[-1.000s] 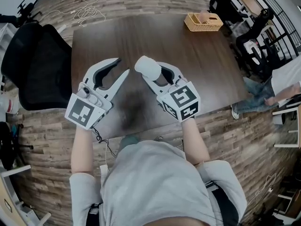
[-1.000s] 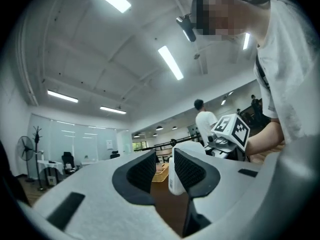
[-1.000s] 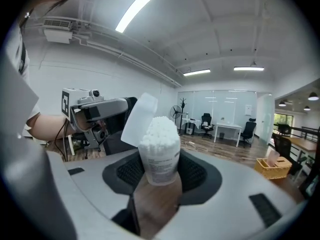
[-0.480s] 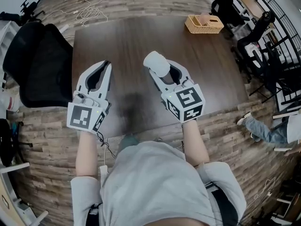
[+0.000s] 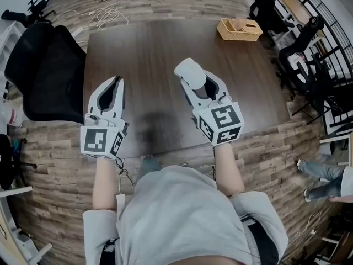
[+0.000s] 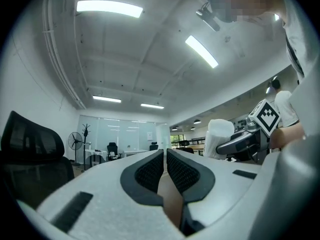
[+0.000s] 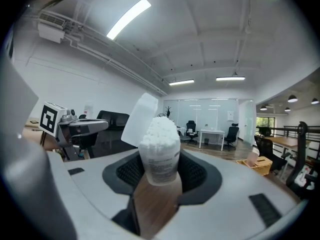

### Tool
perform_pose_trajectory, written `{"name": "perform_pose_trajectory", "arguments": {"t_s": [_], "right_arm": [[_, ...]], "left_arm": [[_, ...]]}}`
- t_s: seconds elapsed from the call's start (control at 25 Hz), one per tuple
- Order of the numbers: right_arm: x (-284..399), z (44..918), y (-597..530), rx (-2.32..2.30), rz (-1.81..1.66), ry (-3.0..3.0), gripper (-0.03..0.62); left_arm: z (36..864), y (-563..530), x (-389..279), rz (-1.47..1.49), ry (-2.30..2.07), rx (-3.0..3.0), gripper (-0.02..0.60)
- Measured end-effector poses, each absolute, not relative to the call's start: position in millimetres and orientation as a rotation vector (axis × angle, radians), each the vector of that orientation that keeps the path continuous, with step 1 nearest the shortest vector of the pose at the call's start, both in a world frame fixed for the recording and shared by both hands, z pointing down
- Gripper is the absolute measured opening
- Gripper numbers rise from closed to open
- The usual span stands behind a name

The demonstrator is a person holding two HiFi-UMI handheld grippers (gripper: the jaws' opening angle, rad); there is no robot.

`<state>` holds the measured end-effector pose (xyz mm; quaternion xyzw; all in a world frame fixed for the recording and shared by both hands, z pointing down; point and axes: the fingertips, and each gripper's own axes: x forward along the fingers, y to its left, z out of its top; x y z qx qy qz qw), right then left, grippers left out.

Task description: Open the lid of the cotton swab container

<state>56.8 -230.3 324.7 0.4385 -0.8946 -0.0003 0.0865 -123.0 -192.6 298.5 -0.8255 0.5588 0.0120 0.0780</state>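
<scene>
The right claw [image 7: 160, 165] is clamped on the lower half of the cotton swab container [image 7: 159, 156], one pad pressed to each side. The container stands upright between the jaws with its top above them. Its lid [image 7: 139, 118] is flipped open and leans back toward 11 o'clock, and the white cotton swab tips [image 7: 160, 128] show heaped at the mouth. In the head view the container sits at the claw's 12 o'clock tip, held above the desk [image 5: 149, 43]. The left claw [image 5: 115, 83] is at the right claw's 9 o'clock and well apart from it. Its jaws have just been closing and now stand nearly together, with nothing between them, pointing toward 12 o'clock. The strip of desk between the two claws is bare, and the top stays open ahead toward 12 o'clock. A wicker basket [image 5: 239, 29] sits near the desk's far right corner, at 1 o'clock from the right claw. The desk's near edge runs under both marker cubes, and its left edge lies just beside the left claw at 9 o'clock. Beyond that edge, a black office chair [image 5: 44, 70] stands on the wood-plank floor [image 5: 49, 164].
</scene>
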Motion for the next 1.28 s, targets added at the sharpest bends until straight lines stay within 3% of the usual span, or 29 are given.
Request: {"name": "perform_pose_trajectory", "arguments": {"t_s": [1.28], "right_arm": [[114.0,307.6,-200.1,1.425,-0.046,-2.702,0.191]], "left_arm": [[295.4,-144.3,-102.5,0.094,1.881,-2.340,0.026]]}}
